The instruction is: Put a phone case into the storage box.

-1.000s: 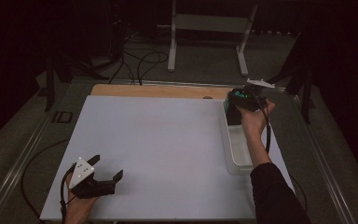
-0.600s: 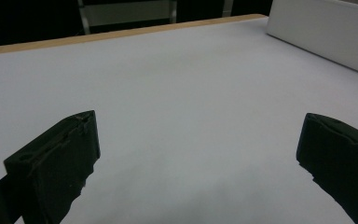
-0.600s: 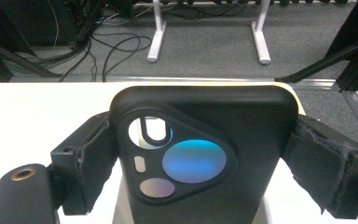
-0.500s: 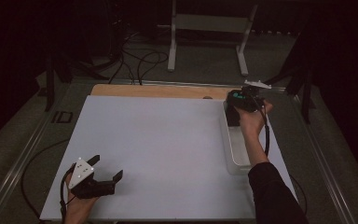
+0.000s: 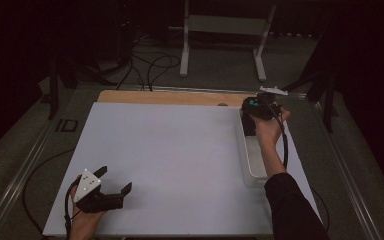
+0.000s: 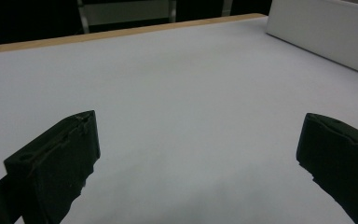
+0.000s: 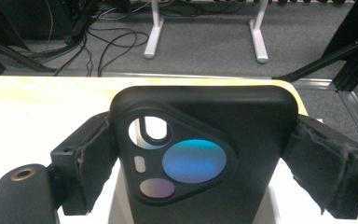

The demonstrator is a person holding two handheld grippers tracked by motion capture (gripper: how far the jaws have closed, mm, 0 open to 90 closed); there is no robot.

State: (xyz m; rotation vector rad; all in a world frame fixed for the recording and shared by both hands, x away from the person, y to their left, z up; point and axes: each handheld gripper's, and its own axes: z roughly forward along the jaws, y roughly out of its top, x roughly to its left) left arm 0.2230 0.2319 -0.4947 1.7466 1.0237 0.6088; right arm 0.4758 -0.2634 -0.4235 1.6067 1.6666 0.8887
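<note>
Clamping the black phone case (image 7: 200, 154) by its two long edges in the right gripper (image 7: 200, 163), above the white tray's (image 5: 252, 167) far end, long axis upright, camera cutout uppermost. Resting wide open, the left gripper (image 5: 111, 186), at the near-left of the white table (image 5: 180, 150).

You find no legible text, label, brand or number here: the black phone case (image 7: 200, 154) between your right gripper's jaws carries only camera cutouts, no lettering.
</note>
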